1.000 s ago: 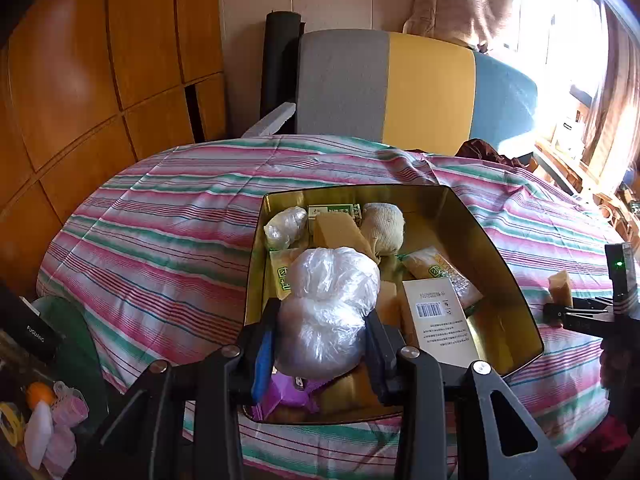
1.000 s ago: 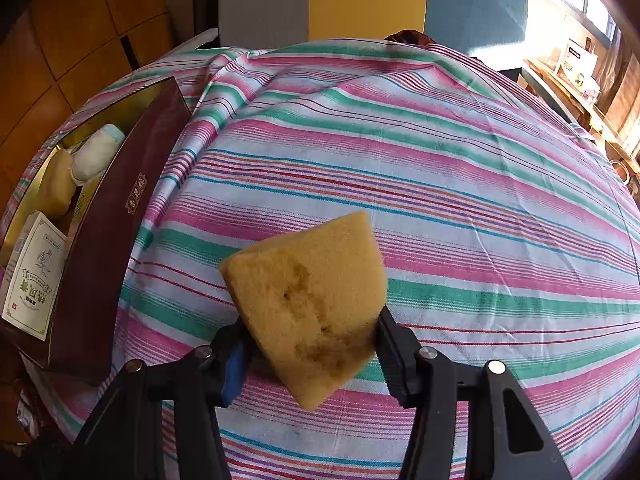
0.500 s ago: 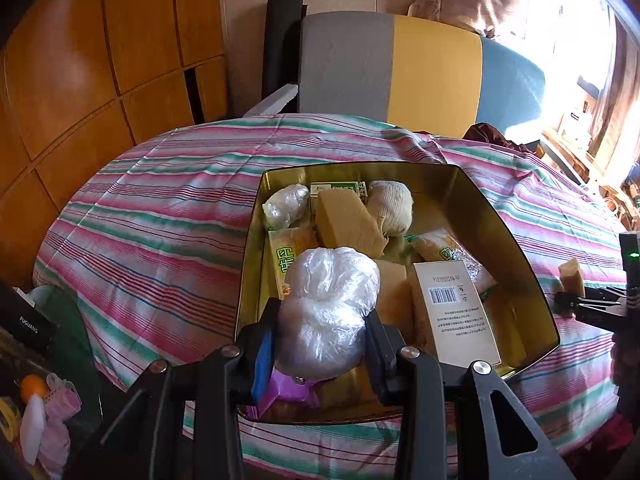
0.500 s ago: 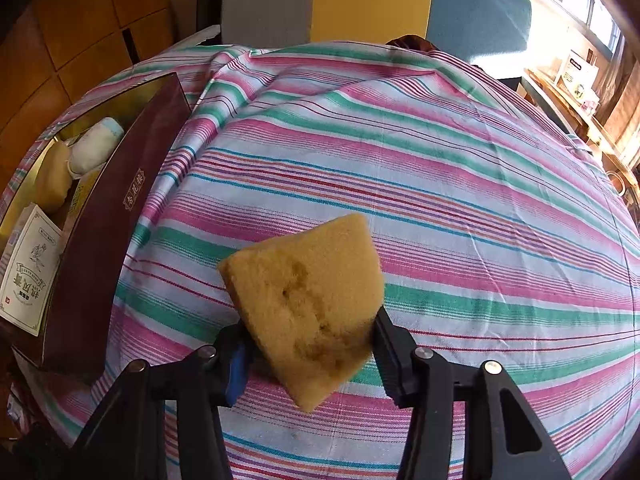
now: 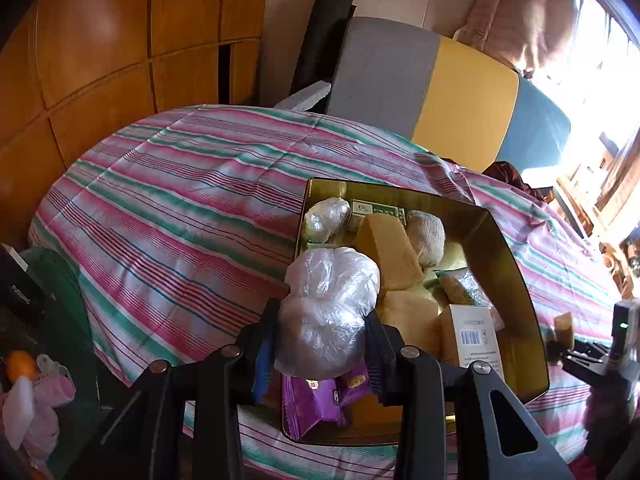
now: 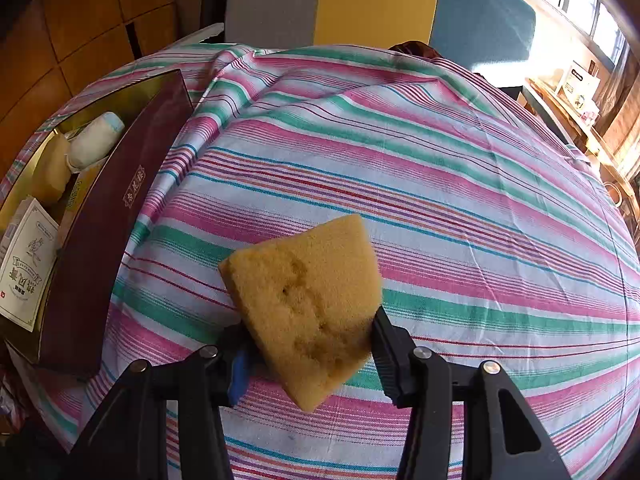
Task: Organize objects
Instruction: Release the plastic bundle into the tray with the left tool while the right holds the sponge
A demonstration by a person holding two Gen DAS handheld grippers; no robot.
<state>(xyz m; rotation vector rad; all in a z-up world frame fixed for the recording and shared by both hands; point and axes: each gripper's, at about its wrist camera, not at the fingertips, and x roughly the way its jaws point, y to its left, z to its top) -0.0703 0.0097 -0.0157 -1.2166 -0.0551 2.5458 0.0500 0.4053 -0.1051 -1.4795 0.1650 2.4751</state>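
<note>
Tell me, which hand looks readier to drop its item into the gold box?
Left, probably. Its tongs grip the plastic bag right at the box, by its near corner. The right tongs hold the sponge above bare cloth, with the box off to one side.

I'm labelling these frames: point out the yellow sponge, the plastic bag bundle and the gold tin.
yellow sponge (image 6: 308, 300), right wrist view, front face.
plastic bag bundle (image 5: 330, 312), left wrist view, crinkled middle.
gold tin (image 5: 516, 280), left wrist view, inner right wall.
</note>
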